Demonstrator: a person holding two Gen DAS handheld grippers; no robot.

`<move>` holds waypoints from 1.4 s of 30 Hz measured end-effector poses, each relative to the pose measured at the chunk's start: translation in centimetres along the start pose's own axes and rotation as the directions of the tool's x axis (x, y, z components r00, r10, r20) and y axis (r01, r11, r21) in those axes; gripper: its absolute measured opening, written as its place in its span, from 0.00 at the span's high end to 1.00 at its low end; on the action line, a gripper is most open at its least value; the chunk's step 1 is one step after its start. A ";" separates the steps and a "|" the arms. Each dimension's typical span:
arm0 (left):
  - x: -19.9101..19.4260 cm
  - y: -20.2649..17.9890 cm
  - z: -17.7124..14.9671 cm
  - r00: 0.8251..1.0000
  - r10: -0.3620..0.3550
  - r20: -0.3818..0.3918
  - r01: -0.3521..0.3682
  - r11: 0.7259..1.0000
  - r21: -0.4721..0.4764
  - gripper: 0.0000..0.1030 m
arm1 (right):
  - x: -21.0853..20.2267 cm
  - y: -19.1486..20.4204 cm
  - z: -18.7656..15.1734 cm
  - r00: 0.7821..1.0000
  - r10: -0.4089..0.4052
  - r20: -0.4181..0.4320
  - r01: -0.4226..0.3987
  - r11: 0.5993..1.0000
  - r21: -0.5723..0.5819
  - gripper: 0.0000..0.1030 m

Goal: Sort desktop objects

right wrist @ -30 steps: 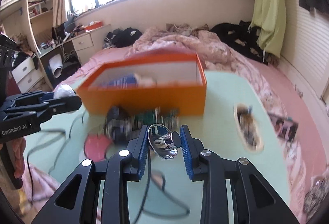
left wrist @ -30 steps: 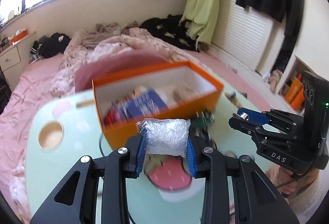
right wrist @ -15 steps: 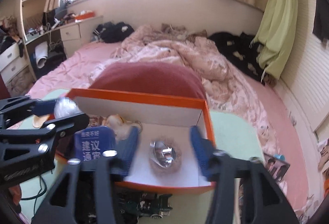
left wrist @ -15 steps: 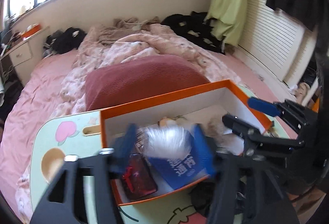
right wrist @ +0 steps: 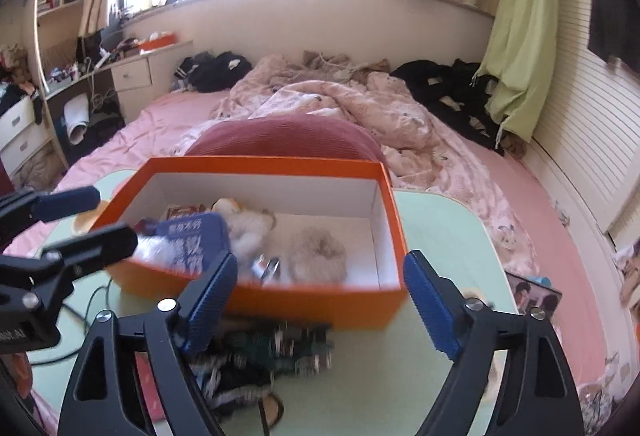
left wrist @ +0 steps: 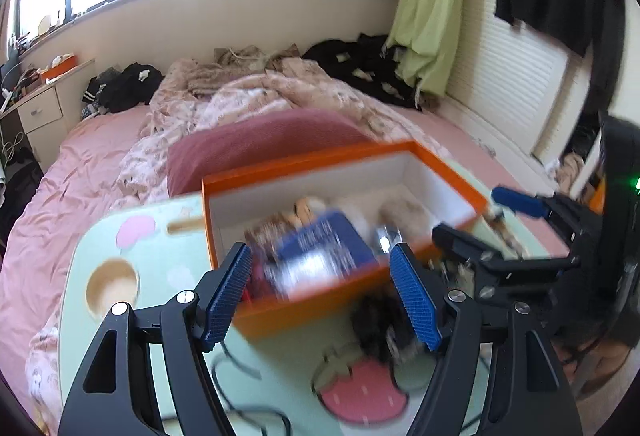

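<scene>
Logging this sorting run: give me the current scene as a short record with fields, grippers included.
surface: pale green lap table set on a pink bed
container: orange box, open top, white inside
in box: blue packet, fluffy beige ball, small shiny metal piece; the rest is blurred
in front of box: dark tangle with a green circuit board
left gripper: jaws opening, nothing between the pads
right gripper: jaws opening, nothing between the pads
</scene>
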State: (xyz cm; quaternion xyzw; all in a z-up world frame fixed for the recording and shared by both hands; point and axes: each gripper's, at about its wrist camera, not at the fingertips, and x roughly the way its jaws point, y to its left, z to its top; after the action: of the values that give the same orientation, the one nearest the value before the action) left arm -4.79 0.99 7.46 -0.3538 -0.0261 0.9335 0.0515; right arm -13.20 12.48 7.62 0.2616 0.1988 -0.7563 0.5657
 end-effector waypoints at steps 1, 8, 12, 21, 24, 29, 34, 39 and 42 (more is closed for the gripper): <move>-0.3 -0.4 -1.0 1.000 -0.005 -0.023 0.005 1.000 0.013 0.30 | -0.5 -0.2 -0.5 1.000 0.020 -0.006 -0.020 1.000 0.003 0.13; -0.8 -2.8 -6.8 0.989 -0.028 -0.144 0.040 0.996 0.081 0.30 | -2.0 -0.3 -5.8 0.987 0.109 -0.123 -0.104 0.994 0.041 0.12; 0.2 -3.0 -8.6 0.983 -0.013 -0.181 0.027 0.997 0.072 0.30 | -2.3 -0.2 -7.9 0.984 0.102 -0.149 -0.093 0.993 0.067 0.12; 1.0 -2.7 -9.4 0.982 0.018 -0.190 -0.009 0.999 0.049 0.00 | -1.8 -0.4 -10.4 0.993 0.034 -0.109 -0.034 0.999 0.003 0.00; 1.1 -2.6 -9.5 0.982 0.017 -0.189 -0.008 0.999 0.052 0.00 | -1.9 -0.4 -10.5 0.995 0.033 -0.095 -0.033 0.999 0.005 0.00; 1.2 -2.5 -9.4 0.983 0.017 -0.185 -0.007 0.999 0.052 0.00 | -2.0 -0.4 -10.6 0.995 0.035 -0.091 -0.035 0.999 0.003 0.00; 1.2 -2.5 -9.4 0.983 0.016 -0.185 -0.007 0.999 0.053 0.00 | -2.0 -0.5 -10.6 0.995 0.036 -0.091 -0.036 0.999 0.004 0.00; 1.2 -2.5 -9.5 0.983 0.016 -0.185 -0.006 0.999 0.053 0.00 | -2.0 -0.5 -10.6 0.995 0.036 -0.091 -0.036 0.999 0.003 0.00; 1.2 -2.5 -9.4 0.983 0.015 -0.184 -0.005 0.999 0.054 0.00 | -2.0 -0.6 -10.6 0.995 0.036 -0.092 -0.036 0.999 0.004 0.00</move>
State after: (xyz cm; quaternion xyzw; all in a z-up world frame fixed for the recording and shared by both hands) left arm 0.71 3.77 -0.13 -0.4373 0.0056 0.8974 0.0584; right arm -11.48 20.45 0.55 0.3004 0.2192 -0.7333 0.5692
